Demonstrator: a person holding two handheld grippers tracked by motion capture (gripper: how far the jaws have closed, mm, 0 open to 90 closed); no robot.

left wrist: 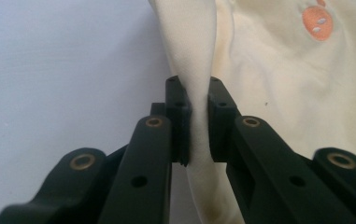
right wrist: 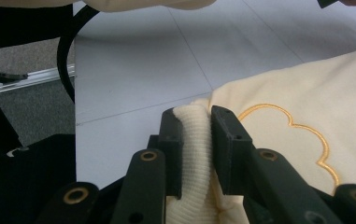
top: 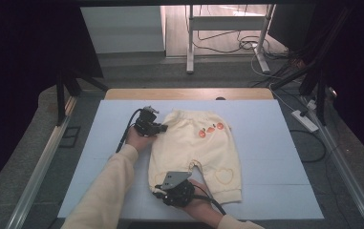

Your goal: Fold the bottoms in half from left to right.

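A pale blue mat [top: 265, 143] covered the bench [top: 189, 93], with grey floor and trailing cables beyond it. On the mat lay a small pair of cream trousers [top: 194, 148], spread flat, waistband toward the far side, with orange fruit motifs [top: 210, 130] near the waist and a stitched heart outline [top: 224, 175] on each leg. The left gripper [top: 163, 127] was clamped on a fold of cloth at the waistband's left edge. The right gripper [top: 163, 191] was closed on the ribbed cuff [right wrist: 195, 140] of the near left leg. A white power strip [top: 305, 120] lay on the floor to the right of the bench, well apart.
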